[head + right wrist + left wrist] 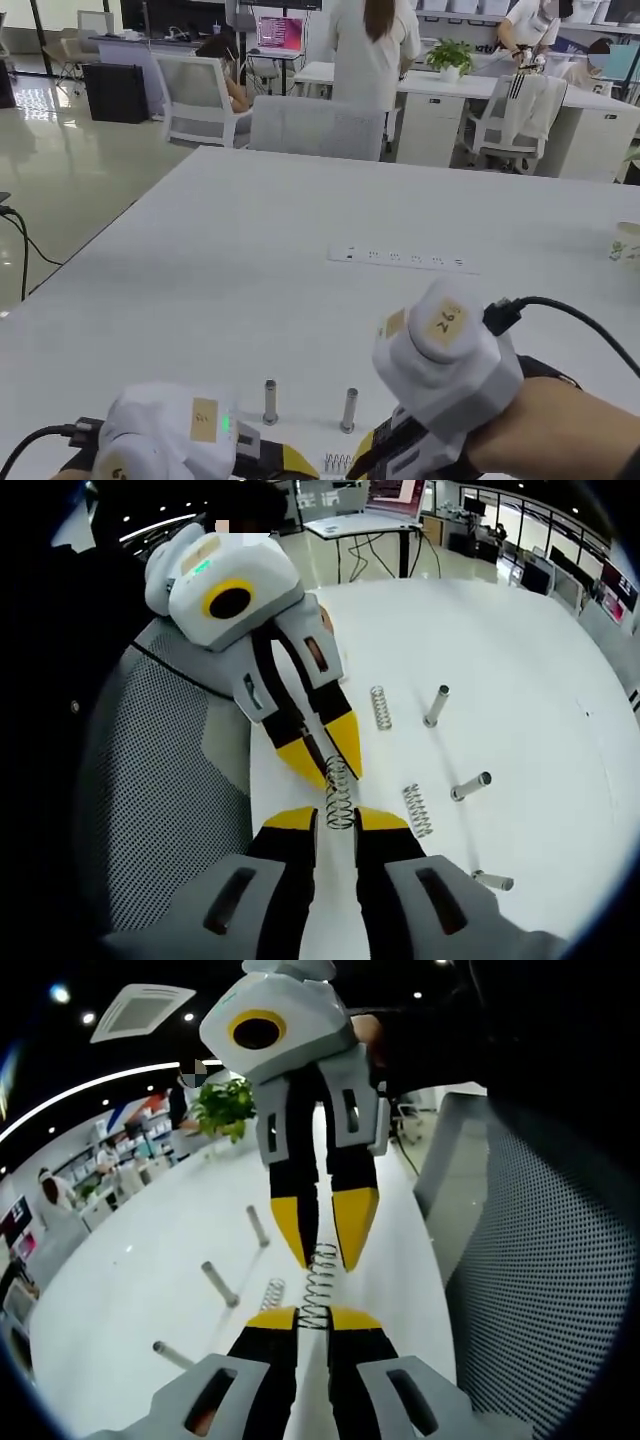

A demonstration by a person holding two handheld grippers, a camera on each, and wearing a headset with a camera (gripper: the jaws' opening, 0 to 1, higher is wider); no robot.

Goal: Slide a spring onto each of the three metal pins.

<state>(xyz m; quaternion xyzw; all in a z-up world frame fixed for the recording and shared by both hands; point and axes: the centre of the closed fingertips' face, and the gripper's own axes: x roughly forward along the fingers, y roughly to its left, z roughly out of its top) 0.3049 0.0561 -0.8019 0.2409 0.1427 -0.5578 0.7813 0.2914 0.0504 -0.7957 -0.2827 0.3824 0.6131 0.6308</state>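
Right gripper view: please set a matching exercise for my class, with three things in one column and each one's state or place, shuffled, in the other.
Things:
1. held spring
2. loose springs
3. metal pins

States:
A. bare, no spring on them
B. lying on the table
C. gripped between the left claw and the right claw

Pairs: 1-C, 2-B, 3-A.
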